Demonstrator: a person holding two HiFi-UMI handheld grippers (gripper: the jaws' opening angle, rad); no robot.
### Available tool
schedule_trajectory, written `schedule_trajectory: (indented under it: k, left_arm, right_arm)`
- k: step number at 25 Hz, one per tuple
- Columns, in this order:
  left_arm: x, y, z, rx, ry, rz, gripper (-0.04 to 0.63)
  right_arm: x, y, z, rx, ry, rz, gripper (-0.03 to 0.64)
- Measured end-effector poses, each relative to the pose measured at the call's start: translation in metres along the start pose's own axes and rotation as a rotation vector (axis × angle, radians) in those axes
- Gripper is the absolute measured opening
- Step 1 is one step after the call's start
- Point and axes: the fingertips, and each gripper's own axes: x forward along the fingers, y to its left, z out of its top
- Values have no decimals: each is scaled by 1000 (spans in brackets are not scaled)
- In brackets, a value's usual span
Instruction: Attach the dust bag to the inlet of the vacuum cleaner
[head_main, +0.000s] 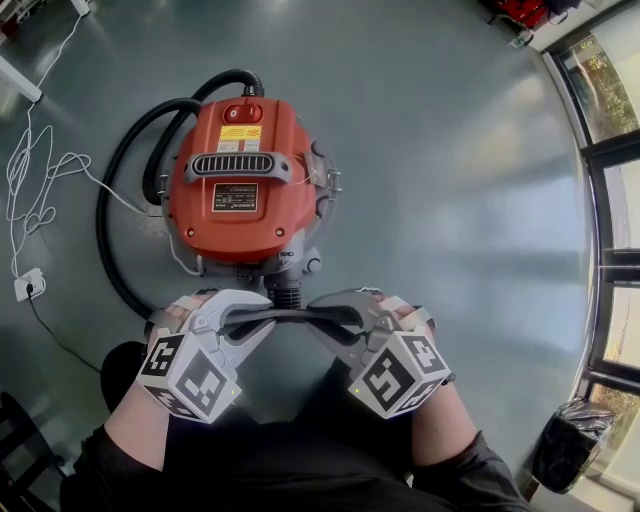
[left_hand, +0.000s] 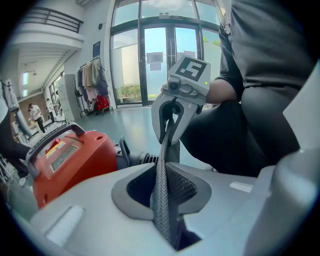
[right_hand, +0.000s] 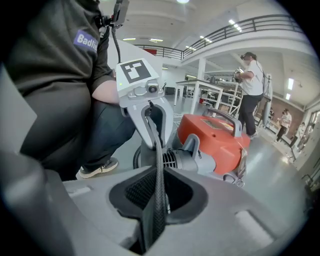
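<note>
The person crouches on the grey floor (head_main: 455, 190) with the left gripper (head_main: 258, 325) and the right gripper (head_main: 322, 328) pointed at each other. Each has its jaws pressed together on one end of the dust bag (head_main: 290, 317). The bag shows as a dark mesh band pulled taut between them, just in front of the ribbed inlet (head_main: 288, 292) of the orange vacuum cleaner (head_main: 237, 180).

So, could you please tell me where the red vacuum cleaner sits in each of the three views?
Head view: the vacuum cleaner is in the upper half, left of centre.
Left gripper view: lower left.
Right gripper view: right of centre.
Shared landmark: the dark dust bag, stretched just in front of it in every view.
</note>
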Motion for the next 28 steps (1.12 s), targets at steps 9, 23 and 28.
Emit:
schedule_trajectory:
  k: [9,23,28]
  left_arm:
    - [-7,2,-5,7,16,25,77]
    - [-2,5,-3,7,35,-10,87]
    - [0,7,-4,-29,33,-8,86]
  right_arm:
    - [10,0,-2,5,-16,5,40]
    - [11,-2,-6,1,10,-1,40]
    - [13,-4,-5,29,19,23,46]
